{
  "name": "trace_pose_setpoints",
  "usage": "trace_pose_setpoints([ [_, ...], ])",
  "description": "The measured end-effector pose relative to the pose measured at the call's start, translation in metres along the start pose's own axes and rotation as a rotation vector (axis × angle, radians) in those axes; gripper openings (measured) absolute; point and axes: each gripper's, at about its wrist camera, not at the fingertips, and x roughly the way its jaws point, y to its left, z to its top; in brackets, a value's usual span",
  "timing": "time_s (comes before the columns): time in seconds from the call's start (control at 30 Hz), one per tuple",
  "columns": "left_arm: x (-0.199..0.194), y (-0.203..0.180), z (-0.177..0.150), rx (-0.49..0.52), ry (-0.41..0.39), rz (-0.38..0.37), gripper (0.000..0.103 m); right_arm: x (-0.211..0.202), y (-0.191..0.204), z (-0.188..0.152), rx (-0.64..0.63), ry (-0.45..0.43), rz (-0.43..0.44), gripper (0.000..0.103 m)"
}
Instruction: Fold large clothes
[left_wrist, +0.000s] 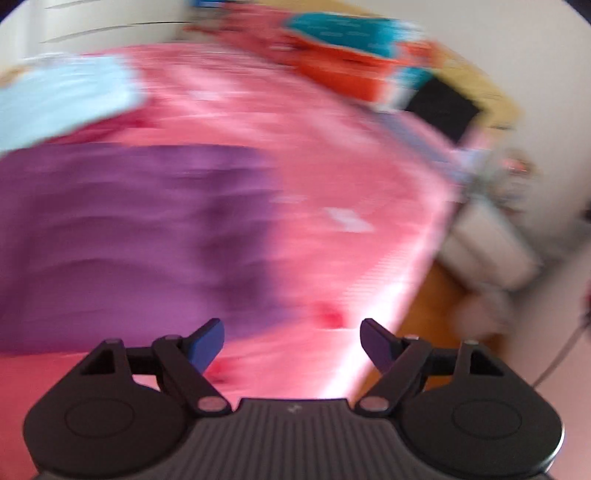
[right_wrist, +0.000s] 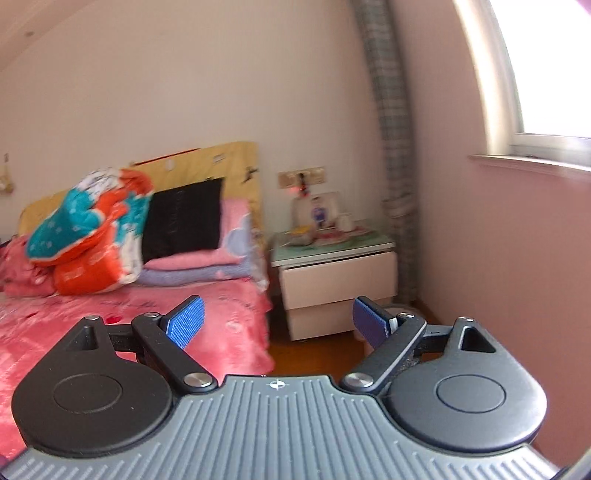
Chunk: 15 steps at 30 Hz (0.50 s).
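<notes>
A purple garment (left_wrist: 122, 236) lies spread on the pink bedspread (left_wrist: 332, 166), blurred by motion in the left wrist view. My left gripper (left_wrist: 291, 345) hovers above the bed near the garment's right edge, open, with nothing between its blue pads. A light blue cloth (left_wrist: 62, 99) lies beyond the purple one at the far left. My right gripper (right_wrist: 277, 325) is open and empty too, held high and pointing across the room toward the nightstand (right_wrist: 334, 273). The purple garment is out of sight in the right wrist view.
At the head of the bed sit a teal and orange quilt bundle (right_wrist: 88, 229), a black pillow (right_wrist: 183, 221) and folded pink and lilac bedding (right_wrist: 207, 266). The nightstand carries small items. Wooden floor (right_wrist: 317, 354) runs between bed and nightstand, and a window (right_wrist: 546, 74) is on the right.
</notes>
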Motion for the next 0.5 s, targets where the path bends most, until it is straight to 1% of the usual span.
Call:
trace_pose_setpoints([
  [0.03, -0.011, 0.019, -0.001, -0.021, -0.001, 0.075, 0.08, 0.008, 0.009, 0.007, 0.013, 0.004, 0.008, 0.103],
  [0.1, -0.047, 0.057, -0.004, -0.086, -0.004, 0.233, 0.08, 0.034, 0.024, 0.021, 0.029, 0.018, 0.021, 0.103],
  [0.13, -0.063, 0.074, -0.004, -0.118, -0.011, 0.302, 0.08, 0.039, 0.034, 0.027, 0.032, 0.021, 0.03, 0.103],
  [0.17, -0.083, 0.088, -0.006, -0.147, -0.025, 0.381, 0.08, 0.053, 0.046, 0.034, 0.028, 0.021, 0.037, 0.103],
  [0.2, -0.102, 0.097, -0.007, -0.159, -0.039, 0.449, 0.08, 0.088, 0.055, 0.047, 0.016, 0.014, 0.042, 0.103],
  [0.23, -0.12, 0.105, -0.007, -0.167, -0.052, 0.506, 0.08, 0.096, 0.064, 0.056, 0.002, 0.003, 0.044, 0.103],
  [0.27, -0.14, 0.109, -0.006, -0.172, -0.068, 0.561, 0.08, 0.135, 0.068, 0.07, -0.011, -0.009, 0.048, 0.103],
  [0.33, -0.171, 0.108, -0.001, -0.158, -0.094, 0.647, 0.08, 0.149, 0.081, 0.087, -0.017, -0.036, 0.05, 0.103],
  [0.4, -0.202, 0.102, 0.013, -0.141, -0.135, 0.705, 0.08, 0.166, 0.088, 0.101, -0.014, -0.069, 0.04, 0.103],
  [0.5, -0.242, 0.093, 0.035, -0.065, -0.214, 0.794, 0.082, 0.185, 0.102, 0.129, -0.007, -0.096, 0.009, 0.103],
])
